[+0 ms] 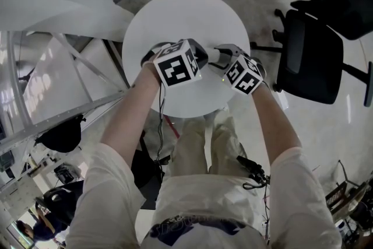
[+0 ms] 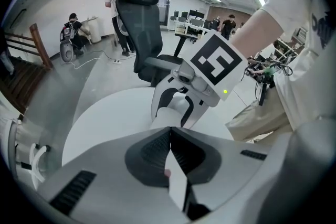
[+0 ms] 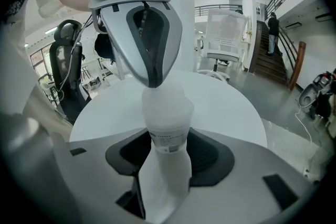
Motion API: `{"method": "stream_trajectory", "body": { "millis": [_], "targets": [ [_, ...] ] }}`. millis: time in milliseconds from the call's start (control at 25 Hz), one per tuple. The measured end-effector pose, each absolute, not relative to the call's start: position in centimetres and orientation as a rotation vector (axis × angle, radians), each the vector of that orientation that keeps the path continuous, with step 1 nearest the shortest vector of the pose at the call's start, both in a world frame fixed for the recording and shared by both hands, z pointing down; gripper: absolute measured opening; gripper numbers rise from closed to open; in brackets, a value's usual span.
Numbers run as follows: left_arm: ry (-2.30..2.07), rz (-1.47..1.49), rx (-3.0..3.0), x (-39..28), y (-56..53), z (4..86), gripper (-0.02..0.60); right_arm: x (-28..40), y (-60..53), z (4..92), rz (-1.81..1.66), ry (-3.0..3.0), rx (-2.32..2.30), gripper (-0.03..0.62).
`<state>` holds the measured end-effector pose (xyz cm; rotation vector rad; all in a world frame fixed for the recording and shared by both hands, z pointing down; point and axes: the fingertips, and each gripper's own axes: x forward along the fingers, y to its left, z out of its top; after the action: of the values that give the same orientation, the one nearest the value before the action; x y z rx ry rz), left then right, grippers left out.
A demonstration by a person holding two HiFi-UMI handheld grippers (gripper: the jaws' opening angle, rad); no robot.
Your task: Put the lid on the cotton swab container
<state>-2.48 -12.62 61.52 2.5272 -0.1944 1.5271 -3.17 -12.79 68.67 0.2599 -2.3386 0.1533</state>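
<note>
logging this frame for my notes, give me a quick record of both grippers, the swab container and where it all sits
right gripper: shut on the cotton swab container
left gripper: shut, tips against the container's far end
lid: wider pale cap at that end, looks on; seating unclear
surface: round white table, below both grippers
nearby: black office chair beside the table
</note>
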Motion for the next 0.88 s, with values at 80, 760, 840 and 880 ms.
{"method": "stream_trajectory", "body": {
  "millis": [80, 760, 840, 880],
  "targets": [
    [-0.201, 1.518, 2.531, -2.5, -12.7, 61.6, 0.0, -3.2, -12.8, 68.8, 0.158, -2.337, 0.258, 0.221],
    [-0.605, 0.98, 2.624, -3.3, -14.2, 57.7, 0.002, -2.9, -12.5, 66.7, 0.157, -2.379, 0.321, 0.293],
    [-0.765, 0.855, 2.658, -4.0, -14.4, 55.2, 0.002, -2.5, -11.8, 65.3, 0.165, -2.392, 0.35, 0.298],
    [-0.864, 0.798, 2.68, -4.4, -14.4, 53.5, 0.002, -2.1, -11.4, 64.3, 0.172, -2.401, 0.369, 0.299]
  ]
}}
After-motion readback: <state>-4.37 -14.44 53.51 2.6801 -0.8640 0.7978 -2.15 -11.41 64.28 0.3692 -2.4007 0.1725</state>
